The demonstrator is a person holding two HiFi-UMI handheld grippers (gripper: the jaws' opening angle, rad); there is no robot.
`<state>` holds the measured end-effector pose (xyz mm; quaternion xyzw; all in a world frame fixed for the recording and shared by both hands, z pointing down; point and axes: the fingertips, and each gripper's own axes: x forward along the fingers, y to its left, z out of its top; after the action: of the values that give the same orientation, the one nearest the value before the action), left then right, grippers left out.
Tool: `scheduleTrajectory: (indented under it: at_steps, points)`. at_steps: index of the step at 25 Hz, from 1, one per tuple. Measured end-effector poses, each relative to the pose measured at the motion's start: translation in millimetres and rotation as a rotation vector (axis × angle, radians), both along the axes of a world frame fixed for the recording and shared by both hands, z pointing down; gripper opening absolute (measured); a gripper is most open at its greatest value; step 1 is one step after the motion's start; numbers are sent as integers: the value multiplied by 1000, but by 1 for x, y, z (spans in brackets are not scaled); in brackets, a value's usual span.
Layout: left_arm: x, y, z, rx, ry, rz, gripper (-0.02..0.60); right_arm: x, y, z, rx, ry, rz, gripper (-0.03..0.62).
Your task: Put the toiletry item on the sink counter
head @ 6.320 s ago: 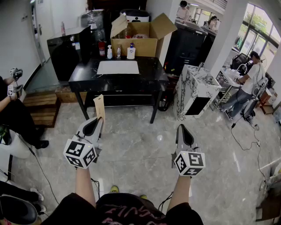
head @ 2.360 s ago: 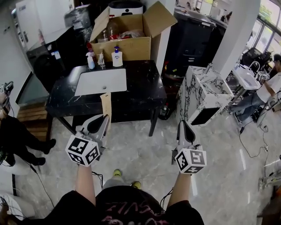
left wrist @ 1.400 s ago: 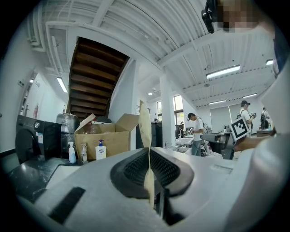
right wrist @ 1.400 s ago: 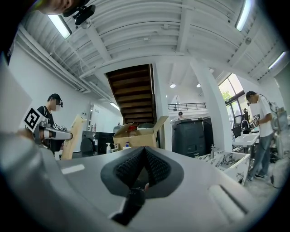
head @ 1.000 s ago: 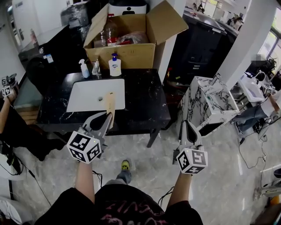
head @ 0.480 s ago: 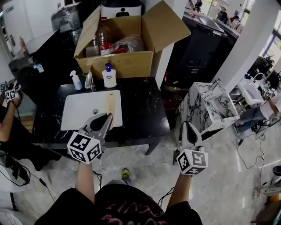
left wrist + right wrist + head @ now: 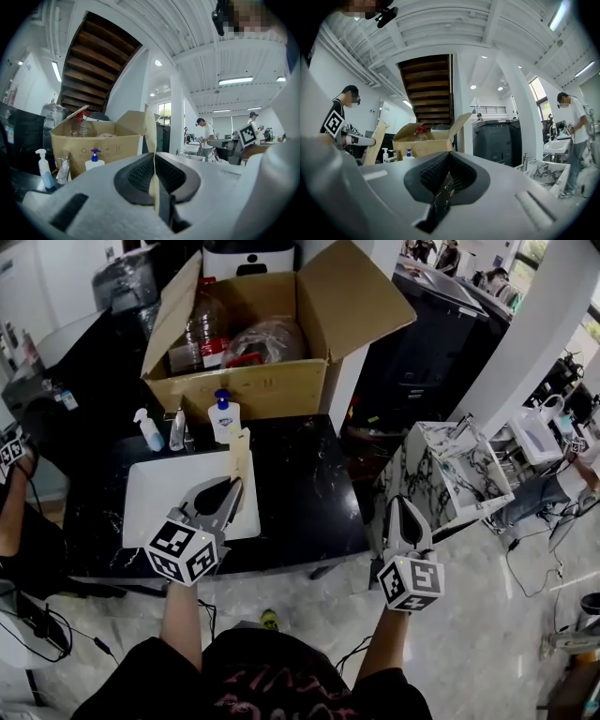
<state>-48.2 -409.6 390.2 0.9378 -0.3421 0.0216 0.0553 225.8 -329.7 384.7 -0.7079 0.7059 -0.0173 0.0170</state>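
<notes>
A flat tan toiletry item [image 7: 239, 451] stands upright in my left gripper [image 7: 232, 486], which is shut on its lower end. It hangs over the near edge of the white sink basin [image 7: 150, 507] set in the black marble counter [image 7: 305, 488]. In the left gripper view the item [image 7: 150, 133] shows edge-on as a thin strip pinched between the pads. My right gripper [image 7: 401, 505] is shut with nothing in it, below the counter's front right corner. The right gripper view shows its jaws [image 7: 449, 157] closed and the tan item [image 7: 375, 143] at far left.
Behind the basin stand a blue spray bottle [image 7: 148, 429], a small clear bottle [image 7: 177, 430] and a pump bottle [image 7: 223, 418]. An open cardboard box [image 7: 253, 390] holding bottles sits at the counter's back. A white marbled cabinet [image 7: 450, 470] stands to the right. People work at far right.
The counter has come closer and lower in the head view. My left gripper with the tan item now sits over the basin's near edge. The right gripper keeps its place.
</notes>
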Motion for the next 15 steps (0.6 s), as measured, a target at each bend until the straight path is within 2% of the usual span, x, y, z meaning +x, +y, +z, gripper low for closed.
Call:
scheduleTrajectory:
  at_steps: [7,15]
  points:
    - [12,-21,6,-16,11,41,11,3,-19,1,-1,-3,22,9]
    - [30,-39,29,-108,53,63,11,-3,-38,8,-27,6,-6,9]
